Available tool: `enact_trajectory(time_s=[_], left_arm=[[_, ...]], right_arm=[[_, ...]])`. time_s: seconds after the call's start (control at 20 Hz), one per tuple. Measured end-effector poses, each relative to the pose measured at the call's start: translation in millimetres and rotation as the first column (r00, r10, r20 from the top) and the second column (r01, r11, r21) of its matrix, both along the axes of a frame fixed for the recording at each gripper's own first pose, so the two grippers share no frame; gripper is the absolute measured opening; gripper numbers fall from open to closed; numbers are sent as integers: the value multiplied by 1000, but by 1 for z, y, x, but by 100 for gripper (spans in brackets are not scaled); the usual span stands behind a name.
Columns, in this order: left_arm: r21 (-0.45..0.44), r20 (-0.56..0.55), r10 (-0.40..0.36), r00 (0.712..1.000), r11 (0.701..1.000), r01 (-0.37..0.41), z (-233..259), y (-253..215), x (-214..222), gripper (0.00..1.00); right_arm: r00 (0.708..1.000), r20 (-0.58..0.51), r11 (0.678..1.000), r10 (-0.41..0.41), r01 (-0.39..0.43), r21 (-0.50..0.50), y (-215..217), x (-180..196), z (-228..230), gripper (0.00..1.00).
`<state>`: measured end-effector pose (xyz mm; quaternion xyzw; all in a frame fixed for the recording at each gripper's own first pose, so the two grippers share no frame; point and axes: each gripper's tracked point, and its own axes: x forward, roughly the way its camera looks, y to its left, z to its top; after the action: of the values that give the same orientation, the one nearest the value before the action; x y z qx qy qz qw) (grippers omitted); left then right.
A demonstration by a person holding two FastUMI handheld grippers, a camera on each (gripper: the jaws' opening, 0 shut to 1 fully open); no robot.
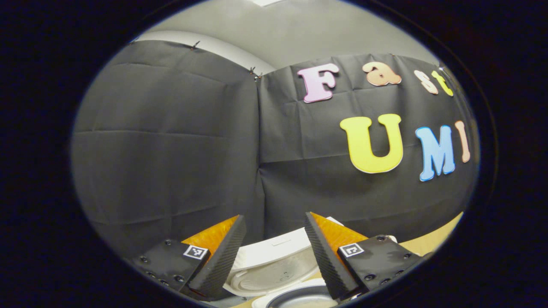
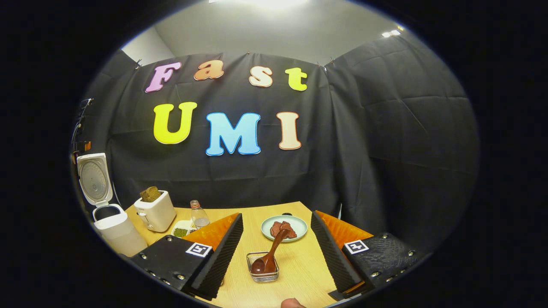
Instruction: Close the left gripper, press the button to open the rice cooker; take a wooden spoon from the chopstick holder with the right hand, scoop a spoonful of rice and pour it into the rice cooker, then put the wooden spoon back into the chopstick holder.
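In the right gripper view we see the right gripper point(image 2: 276, 252) held above the wooden worktop point(image 2: 299, 273) with its jaws spread wide and nothing between them. Between the fingers, at six o'clock, sits the wire chopstick holder point(image 2: 263, 267) with the wooden spoon point(image 2: 267, 256) resting in it, bowl down and handle leaning up toward one o'clock. Just beyond it lies a pale green plate point(image 2: 284, 227) carrying reddish pieces. At nine o'clock stands the white rice cooker point(image 2: 112, 226), its lid point(image 2: 94, 178) raised upright. Beside it are a toaster point(image 2: 155, 211) with bread in its slot, a small clear bottle point(image 2: 199, 215) and a little dish of green grains point(image 2: 180, 231). In the left gripper view the left gripper point(image 1: 274, 252) also has its jaws apart and empty, hovering over the open cooker's lid point(image 1: 274, 265) and pot rim point(image 1: 295, 297) at six o'clock.
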<state>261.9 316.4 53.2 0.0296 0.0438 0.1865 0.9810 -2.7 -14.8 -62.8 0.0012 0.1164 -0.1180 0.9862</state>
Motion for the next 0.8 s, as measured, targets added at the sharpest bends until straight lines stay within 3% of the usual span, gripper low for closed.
enact_trajectory(time_s=[0.2,0.35,0.8], left_arm=[[-6,-48,15,999,1000,-15,-17,0,50,95],[-22,-124,28,992,999,-31,-37,4,53,96],[-84,-146,35,989,995,-47,-37,-3,52,98]], right_arm=[[1000,-10,1000,-4,4,-15,-9,-5,-1,97],[1000,-18,1000,1,-1,-11,-12,-5,-4,97],[998,-22,999,52,-52,9,-17,8,-5,97]])
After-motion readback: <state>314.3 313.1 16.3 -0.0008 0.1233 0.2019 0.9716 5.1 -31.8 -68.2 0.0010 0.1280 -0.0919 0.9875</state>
